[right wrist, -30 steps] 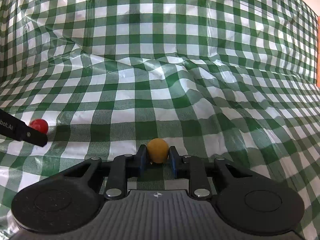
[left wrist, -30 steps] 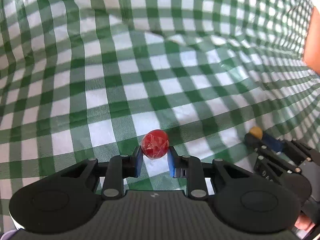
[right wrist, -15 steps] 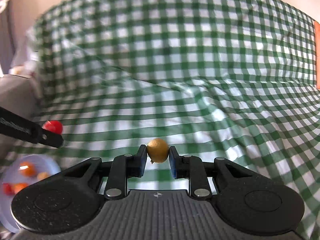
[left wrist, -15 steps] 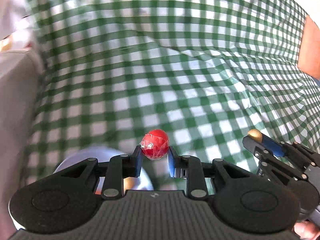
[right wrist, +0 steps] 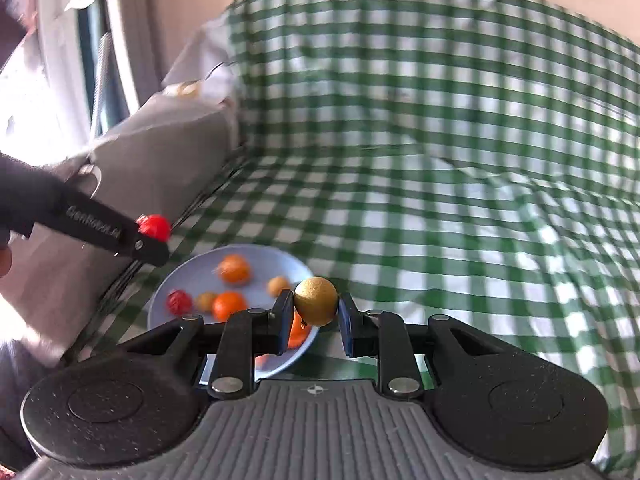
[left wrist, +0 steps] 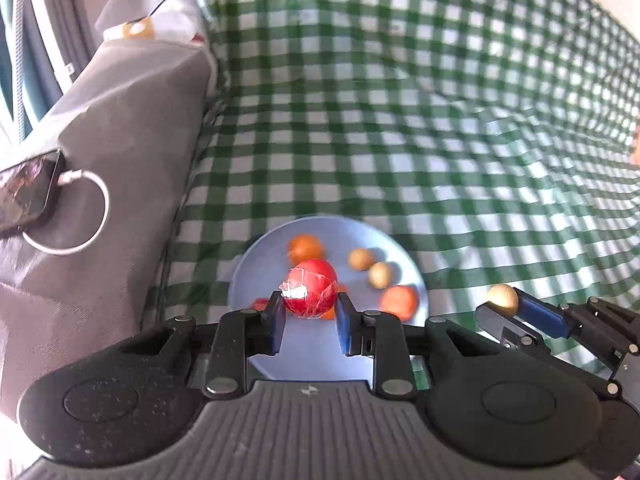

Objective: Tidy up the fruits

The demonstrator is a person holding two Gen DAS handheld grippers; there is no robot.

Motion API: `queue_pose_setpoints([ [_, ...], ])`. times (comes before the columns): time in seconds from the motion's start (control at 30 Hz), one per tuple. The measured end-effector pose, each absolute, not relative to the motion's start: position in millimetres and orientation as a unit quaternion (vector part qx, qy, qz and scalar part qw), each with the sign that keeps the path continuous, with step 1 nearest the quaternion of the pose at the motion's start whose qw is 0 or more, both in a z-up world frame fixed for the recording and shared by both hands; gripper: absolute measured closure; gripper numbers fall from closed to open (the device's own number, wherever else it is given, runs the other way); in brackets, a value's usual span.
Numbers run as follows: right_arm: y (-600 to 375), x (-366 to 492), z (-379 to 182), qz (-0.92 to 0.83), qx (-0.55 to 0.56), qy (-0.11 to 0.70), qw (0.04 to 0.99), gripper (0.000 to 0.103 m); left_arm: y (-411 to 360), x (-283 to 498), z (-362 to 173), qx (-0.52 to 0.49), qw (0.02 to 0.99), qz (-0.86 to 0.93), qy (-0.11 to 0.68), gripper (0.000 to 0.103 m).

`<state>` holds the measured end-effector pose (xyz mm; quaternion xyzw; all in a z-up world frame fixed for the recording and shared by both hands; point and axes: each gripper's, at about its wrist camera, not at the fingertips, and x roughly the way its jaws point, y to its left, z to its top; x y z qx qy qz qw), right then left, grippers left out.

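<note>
A wrapped, glossy red fruit (left wrist: 310,287) is clamped in the left hand-held gripper (left wrist: 310,320); a dull yellow-brown fruit (right wrist: 316,301) is pinched in the right hand-held gripper (right wrist: 315,322), above a blue plate (left wrist: 376,240).

Left wrist view: I see the checked cloth (left wrist: 400,140) lying bare across the upper and right frame, open passage for either hand-held gripper. At left a grey cushion (left wrist: 120,140) walls off that side, a phone (left wrist: 24,192) and looped white cable (left wrist: 80,216) resting on it. The blue plate (left wrist: 264,248) at lower centre is crowded: orange fruits (left wrist: 306,246) and tan fruits (left wrist: 362,259) fill its far half; its near portion is bare. The right hand-held gripper (left wrist: 516,304), carrying a tan fruit (left wrist: 502,298), blocks the lower right just beside the plate.
</note>
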<state>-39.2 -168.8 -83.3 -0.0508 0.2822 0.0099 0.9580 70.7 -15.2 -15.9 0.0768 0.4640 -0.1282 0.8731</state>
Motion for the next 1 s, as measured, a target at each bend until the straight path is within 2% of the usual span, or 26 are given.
queue_pose_setpoints([
  [0.27,-132.2,18.8,-115.5,0.034,-0.080,0.327,0.941,0.078,-10.9,110.8,-60.6,0.087,0.853,-0.117,0.501,0.074],
  [0.33,-128.2,32.0,-121.5,0.038,-0.087,0.337,0.937,0.078,-8.5,113.6,-63.6,0.090,0.850,-0.118,0.505,0.060],
  [0.37,-127.9,38.3,-123.9,0.045,-0.087,0.344,0.934,0.077,-10.3,115.6,-63.2,0.090,0.850,-0.119,0.505,0.035],
  [0.4,-127.2,43.6,-124.7,0.055,-0.086,0.352,0.930,0.070,-9.3,114.7,-59.2,0.089,0.856,-0.117,0.496,0.011],
  [0.43,-127.1,46.6,-124.3,0.057,-0.087,0.356,0.929,0.063,-9.3,111.2,-53.0,0.090,0.865,-0.111,0.481,0.003],
  [0.47,-127.9,44.5,-122.3,0.053,-0.088,0.355,0.929,0.046,-7.1,106.2,-45.8,0.093,0.874,-0.104,0.465,0.000],
  [0.5,-128.6,41.7,-118.5,0.050,-0.088,0.353,0.930,0.032,-5.6,100.8,-38.8,0.100,0.879,-0.103,0.455,0.000],
  [0.53,-129.6,37.7,-115.1,0.049,-0.085,0.353,0.930,0.027,-4.8,96.5,-33.4,0.109,0.877,-0.104,0.456,0.000],
  [0.6,-133.4,24.0,-107.4,0.037,-0.073,0.353,0.932,0.008,-0.8,84.9,-25.1,0.117,0.873,-0.098,0.463,0.000],
  [0.73,-139.5,-7.1,-98.0,0.003,-0.047,0.358,0.933,0.001,6.4,60.1,-14.9,0.114,0.872,-0.089,0.467,0.000],
  [1.0,-134.0,-55.5,-89.0,-0.031,-0.047,0.358,0.932,0.001,17.4,20.0,-5.1,0.086,0.877,-0.082,0.466,0.000],
])
